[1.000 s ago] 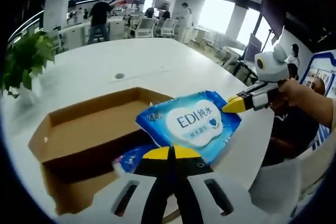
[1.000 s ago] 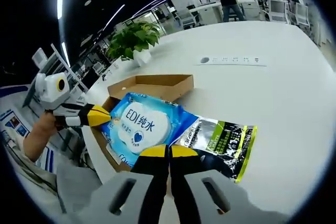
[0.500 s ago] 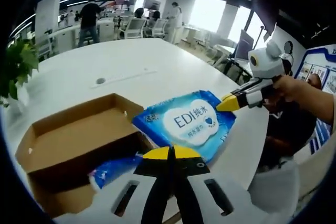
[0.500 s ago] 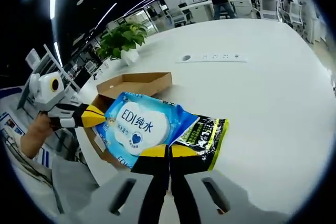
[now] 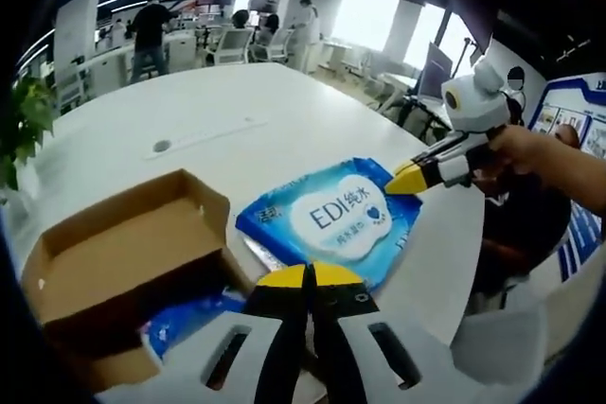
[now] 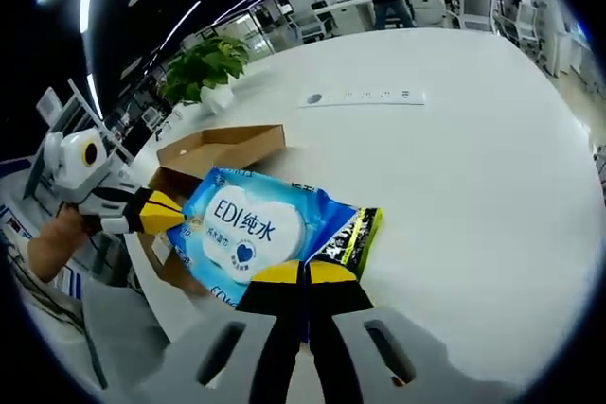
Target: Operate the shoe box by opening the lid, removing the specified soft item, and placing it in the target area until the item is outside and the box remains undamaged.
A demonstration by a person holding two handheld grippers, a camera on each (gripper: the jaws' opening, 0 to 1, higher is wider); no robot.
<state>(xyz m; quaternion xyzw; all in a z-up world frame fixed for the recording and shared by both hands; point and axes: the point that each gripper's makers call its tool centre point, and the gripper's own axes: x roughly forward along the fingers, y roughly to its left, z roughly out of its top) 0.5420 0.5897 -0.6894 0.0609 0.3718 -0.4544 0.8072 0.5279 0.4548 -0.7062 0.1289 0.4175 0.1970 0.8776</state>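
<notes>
Both grippers pinching blue wipes pack by opposite edges, jaws closed, carrying it outside open shoe box. Lid off; removal done. Placing on table pending.

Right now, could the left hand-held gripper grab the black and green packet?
Probably not: the left hand-held gripper is shut on the blue wipes pack, which covers most of the black and green packet.

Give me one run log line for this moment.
left gripper: shut on wipes pack | right gripper: shut on wipes pack | shoe box: open
</notes>
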